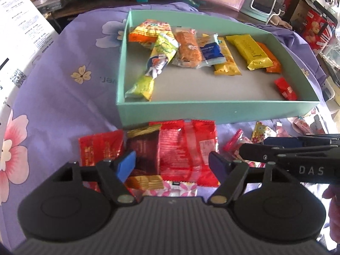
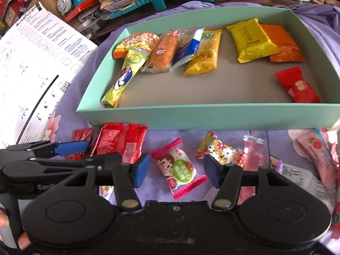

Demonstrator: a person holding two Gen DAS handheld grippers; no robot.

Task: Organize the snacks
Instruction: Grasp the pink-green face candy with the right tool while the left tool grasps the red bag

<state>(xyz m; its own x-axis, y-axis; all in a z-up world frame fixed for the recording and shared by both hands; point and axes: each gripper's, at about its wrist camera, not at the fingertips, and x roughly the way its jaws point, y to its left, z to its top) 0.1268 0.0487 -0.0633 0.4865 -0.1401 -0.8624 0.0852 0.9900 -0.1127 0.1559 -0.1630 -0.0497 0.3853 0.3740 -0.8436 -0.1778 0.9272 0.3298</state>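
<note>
A lilac flowered cloth (image 1: 63, 68) covers the table, and on it, filling the upper middle of both views, sits a shallow mint-green box (image 2: 208, 114) with a grey floor. Inside, along its far side, lie a long green-and-yellow packet (image 2: 123, 74), a cake in clear wrap (image 2: 162, 53), a blue-and-white sachet (image 2: 189, 46), a yellow packet (image 2: 204, 57), a gold bar (image 2: 252, 40) overlapping an orange one (image 2: 284, 46), and alone in the lower right corner a small red sweet (image 2: 297, 85). Below the box, loose on the cloth, a red foil packet (image 1: 187, 148) lies between the wide-open jaws of the left gripper (image 1: 172, 165), which hold nothing. In the right wrist view, the right gripper (image 2: 176, 170) is likewise spread apart and empty, straddling a milk candy with a girl's face (image 2: 180, 167), with a flowered sweet (image 2: 221, 150) just beside it.
</note>
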